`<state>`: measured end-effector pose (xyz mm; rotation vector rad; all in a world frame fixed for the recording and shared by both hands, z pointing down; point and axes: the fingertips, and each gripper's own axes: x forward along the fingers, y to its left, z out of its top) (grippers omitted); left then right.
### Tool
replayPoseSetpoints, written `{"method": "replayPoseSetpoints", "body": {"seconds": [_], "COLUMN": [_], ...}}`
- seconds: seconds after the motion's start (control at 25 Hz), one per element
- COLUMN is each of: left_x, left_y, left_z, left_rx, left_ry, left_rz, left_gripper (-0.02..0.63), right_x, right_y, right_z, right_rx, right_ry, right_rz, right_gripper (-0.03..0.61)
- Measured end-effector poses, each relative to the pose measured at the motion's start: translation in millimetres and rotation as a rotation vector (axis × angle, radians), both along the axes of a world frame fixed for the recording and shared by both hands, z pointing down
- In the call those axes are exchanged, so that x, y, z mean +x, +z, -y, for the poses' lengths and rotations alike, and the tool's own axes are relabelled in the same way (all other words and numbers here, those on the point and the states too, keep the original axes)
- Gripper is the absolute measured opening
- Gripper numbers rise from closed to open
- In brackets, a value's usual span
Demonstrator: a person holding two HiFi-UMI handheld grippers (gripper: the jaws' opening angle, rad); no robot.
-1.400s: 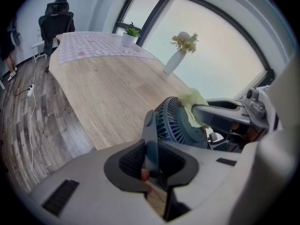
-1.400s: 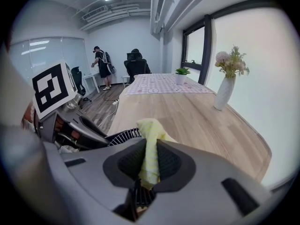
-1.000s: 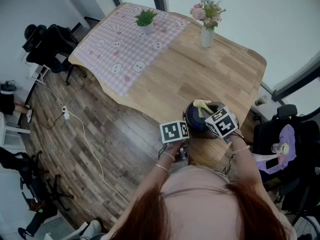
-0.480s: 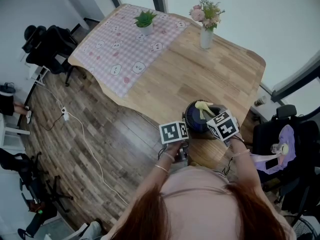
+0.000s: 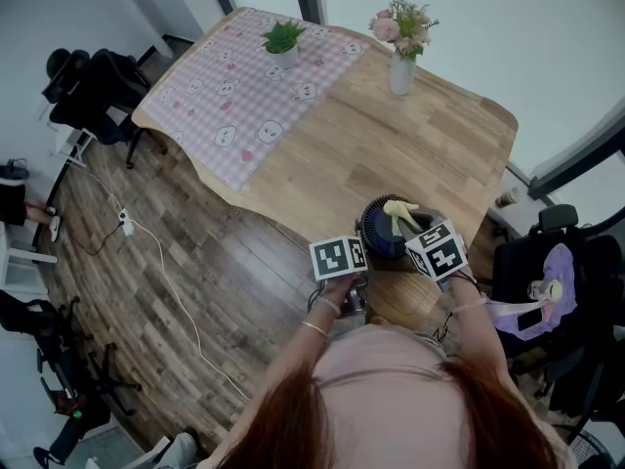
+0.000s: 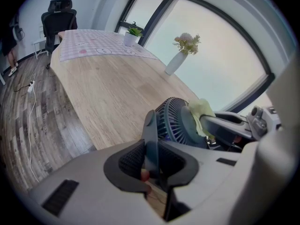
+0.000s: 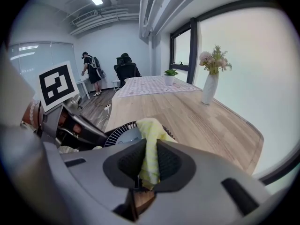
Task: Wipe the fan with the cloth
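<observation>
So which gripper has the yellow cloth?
The right gripper: the yellow cloth is pinched between its jaws and lies against the fan. The left gripper grips a thin dark part of the fan instead.

No word, number or brand can be read anywhere. The nearest thing to a sign is the black-and-white square pattern on the left marker cube and the right marker cube — no letters. The checked tablecloth shows only small cartoon faces.

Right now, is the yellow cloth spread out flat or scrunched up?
Scrunched up: the right tongs pinch the cloth into a narrow crumpled wad against the fan.
</observation>
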<state>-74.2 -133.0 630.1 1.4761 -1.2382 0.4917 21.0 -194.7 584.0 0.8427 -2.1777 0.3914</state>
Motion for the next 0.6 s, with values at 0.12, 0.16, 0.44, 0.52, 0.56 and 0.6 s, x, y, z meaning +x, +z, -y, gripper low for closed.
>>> {"method": "replayPoseSetpoints", "body": {"seconds": [0.12,0.16,0.44,0.52,0.56,0.6], "left_x": [0,1,0,0,0,0], "left_y": [0,0,0,0,0,0], "left_z": [-1,-1,-2,-2,-2,-2], "left_rx": [-0.001,-0.002,-0.004,-0.003,-0.003,-0.003], "left_ry": [-0.001,-0.001,-0.003,-0.004,-0.003,-0.003], "left_rz": [-0.002,-0.003,-0.012,-0.012,-0.013,-0.013], "left_gripper": [0.069,0.069,0.069,0.069,0.069,0.069], "right_x": [2,2,2,3,3,3], "right_y": [0,0,0,0,0,0], "right_z": [-3,-4,-11,-13,-14,-15], "right_rx": [0.002,0.002,0.003,0.002,0.002,0.002], "right_ry": [0.007,0.009,0.024,0.028,0.030,0.032], "right_rz": [0.000,0.001,-0.001,0.001,0.003,0.004], "right_gripper": [0.054,0.054,0.054,0.054,0.054,0.054]}}
